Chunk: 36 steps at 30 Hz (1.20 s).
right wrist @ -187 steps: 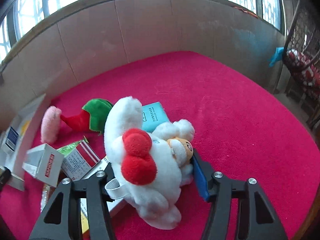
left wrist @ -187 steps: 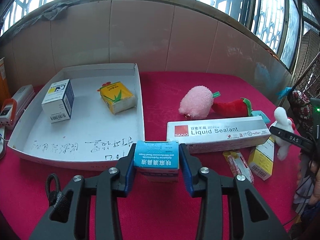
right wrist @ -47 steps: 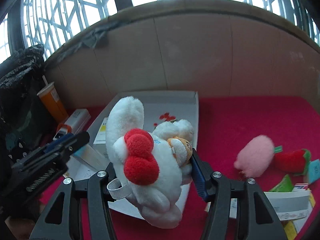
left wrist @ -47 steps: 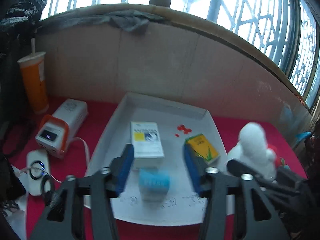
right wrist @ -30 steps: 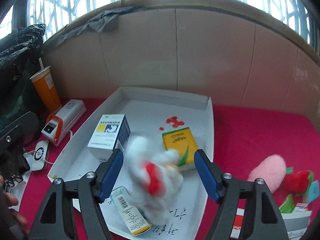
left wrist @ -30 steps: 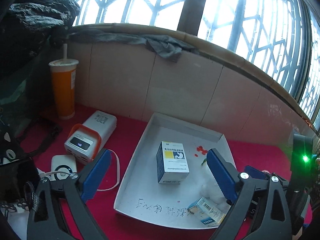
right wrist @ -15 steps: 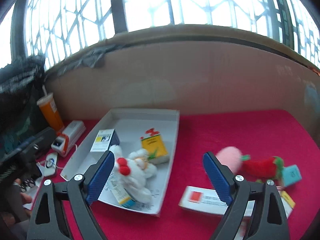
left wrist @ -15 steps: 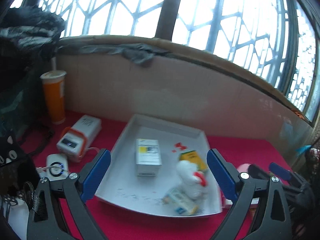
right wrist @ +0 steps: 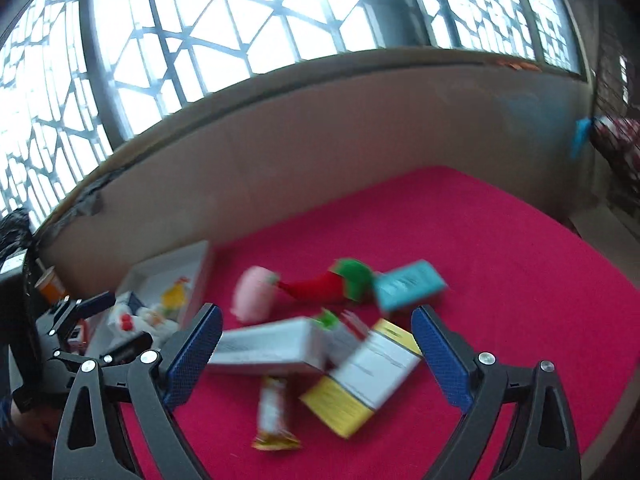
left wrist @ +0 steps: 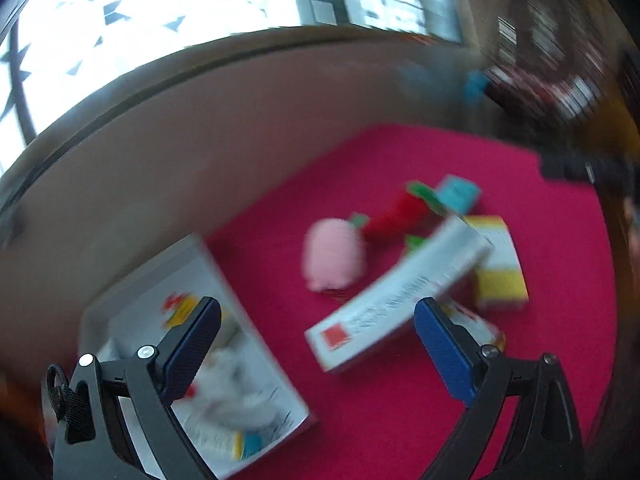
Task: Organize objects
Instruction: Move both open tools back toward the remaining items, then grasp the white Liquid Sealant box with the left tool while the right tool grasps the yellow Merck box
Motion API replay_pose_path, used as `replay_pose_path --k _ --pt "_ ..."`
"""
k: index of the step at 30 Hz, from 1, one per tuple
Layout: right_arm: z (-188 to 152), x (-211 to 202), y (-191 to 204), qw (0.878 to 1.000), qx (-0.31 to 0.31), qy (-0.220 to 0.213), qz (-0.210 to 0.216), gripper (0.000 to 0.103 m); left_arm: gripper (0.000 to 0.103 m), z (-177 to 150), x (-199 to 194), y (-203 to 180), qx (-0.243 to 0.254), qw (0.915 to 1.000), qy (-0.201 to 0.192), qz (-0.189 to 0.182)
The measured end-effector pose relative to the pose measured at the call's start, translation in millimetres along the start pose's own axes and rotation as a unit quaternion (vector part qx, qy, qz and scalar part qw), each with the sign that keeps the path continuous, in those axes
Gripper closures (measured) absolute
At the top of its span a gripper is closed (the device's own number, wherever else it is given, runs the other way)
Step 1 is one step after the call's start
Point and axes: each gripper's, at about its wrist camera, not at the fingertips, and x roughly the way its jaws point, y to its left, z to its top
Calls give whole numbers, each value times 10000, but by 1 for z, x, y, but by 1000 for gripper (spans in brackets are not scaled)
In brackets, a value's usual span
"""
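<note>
Both claws, left claw (left wrist: 316,344) and right claw (right wrist: 316,350), gape empty above the long white box (right wrist: 266,346). Beside it lie pink plush (right wrist: 254,294) and yellow-ended carton (right wrist: 360,380); crowding risks a double grab.

— What lies loose on the red cloth?
— A pink plush (right wrist: 254,296), a red-and-green plush (right wrist: 332,282), a teal box (right wrist: 408,286), a long white box (right wrist: 268,346), a yellow-and-white box (right wrist: 360,376).
— And in the white tray (right wrist: 198,264)?
— A white plush (right wrist: 136,320), lying down; small boxes, blurred.
</note>
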Motion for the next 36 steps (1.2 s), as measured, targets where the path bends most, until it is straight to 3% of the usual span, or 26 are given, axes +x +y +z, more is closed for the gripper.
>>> replay_pose_path --k 4,9,15,16,17,18,24,28,32,34,36 --pt "3 -10 -36 9997 243 22 -64 5 6 10 39 -23 1256 9895 522 -492" --pt "-9 -11 -64 9994 250 192 -110 5 6 7 75 -28 1592 9775 1021 -939" --pt "-37 17 -74 9958 446 800 -84 5 8 9 110 -17 1262 9710 1454 -1415" --pt "-39 18 -75 9956 459 808 -90 5 12 8 111 -15 1188 9696 1519 -1508" --pt "-40 18 -76 9955 471 809 -111 5 27 7 110 -14 1143 9691 1547 -1547" --pt "-41 18 -77 9955 478 816 -112 5 32 6 108 -14 1133 9701 1535 -1499" --pt "-40 27 -74 9949 420 915 51 5 32 -4 83 -12 915 9785 1353 -1260" --pt "-40 31 -67 9948 338 955 114 5 32 -9 66 -12 249 9760 1283 -1742" --pt "-44 38 -63 9934 265 1112 73 5 32 -19 55 -31 142 9807 1367 -1393" --pt "-43 40 -60 9928 207 1181 55 5 32 -21 47 -31 -247 9829 1350 -1231" --pt "-42 43 -56 9923 126 1232 6 5 32 -37 39 -23 -895 9789 1346 -1254"
